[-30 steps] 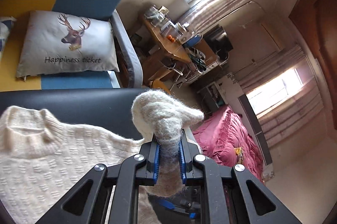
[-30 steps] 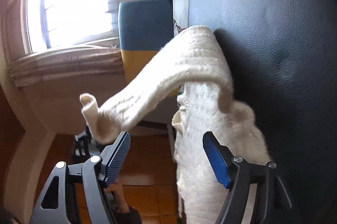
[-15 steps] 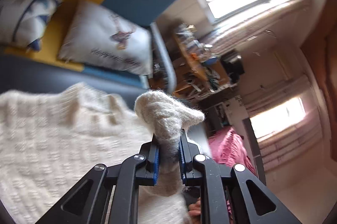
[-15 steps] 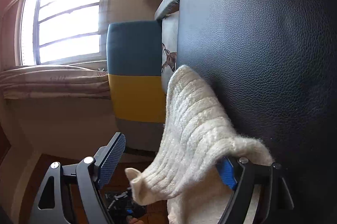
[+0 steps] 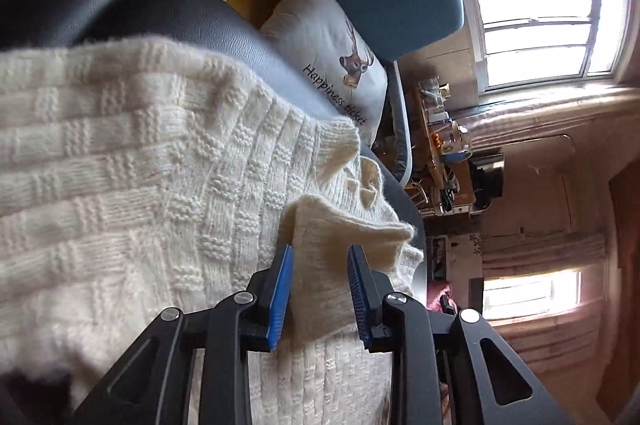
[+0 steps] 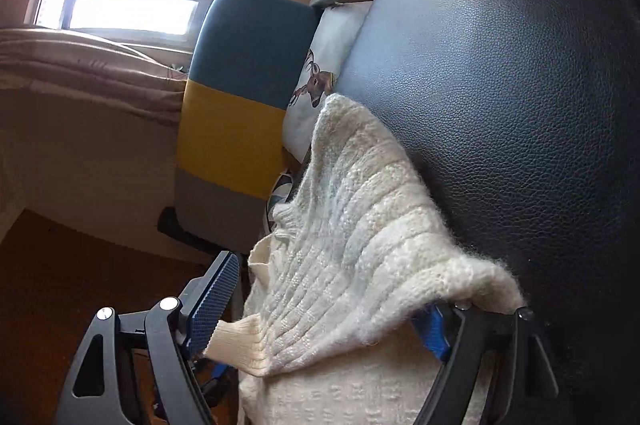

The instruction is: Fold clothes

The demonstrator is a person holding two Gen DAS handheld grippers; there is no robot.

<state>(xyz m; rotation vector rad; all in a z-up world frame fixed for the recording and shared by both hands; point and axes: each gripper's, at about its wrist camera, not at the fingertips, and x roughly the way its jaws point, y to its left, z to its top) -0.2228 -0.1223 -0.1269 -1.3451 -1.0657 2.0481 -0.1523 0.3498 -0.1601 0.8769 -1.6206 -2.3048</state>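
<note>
Black leather lay under the cream sweater (image 5: 132,161) at left of the left view, where the left gripper (image 5: 320,289), just easing apart, loosely straddled the sleeve cuff (image 5: 344,229) to lay it down, while in the right view the spread right gripper (image 6: 320,309) flanked that sweater's draped sleeve (image 6: 360,237) at lower centre, gripping nothing.

Left gripper (image 5: 320,279): jaws have just been opening, parted, sleeve (image 5: 340,237) loose between the pads. Right gripper (image 6: 324,309): jaws wide apart, knit draped across them.
</note>
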